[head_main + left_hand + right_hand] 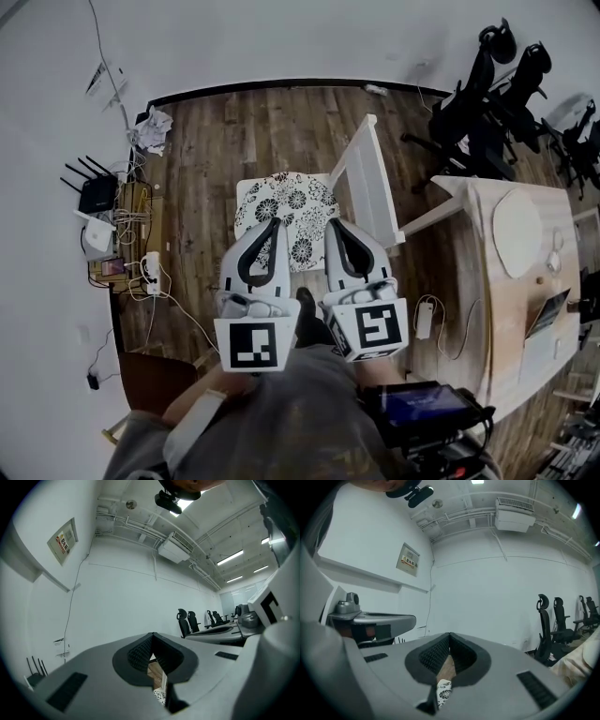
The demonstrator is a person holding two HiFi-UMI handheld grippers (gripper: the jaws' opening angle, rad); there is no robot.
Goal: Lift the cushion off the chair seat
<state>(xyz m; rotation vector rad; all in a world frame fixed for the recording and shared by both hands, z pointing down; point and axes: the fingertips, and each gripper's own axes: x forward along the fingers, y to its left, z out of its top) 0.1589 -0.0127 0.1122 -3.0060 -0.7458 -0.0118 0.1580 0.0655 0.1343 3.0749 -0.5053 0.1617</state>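
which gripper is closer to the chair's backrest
Right. The right gripper is at the right edge of the cushion, next to the backrest; the left gripper is over its middle, farther away.

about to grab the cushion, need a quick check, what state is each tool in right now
Left tool: closed, holding nothing.
Right tool: closed, holding nothing.

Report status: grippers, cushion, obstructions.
Left gripper shut, empty. Right gripper shut, empty. Cushion flat on chair seat, ungrasped. Nothing seen blocking.
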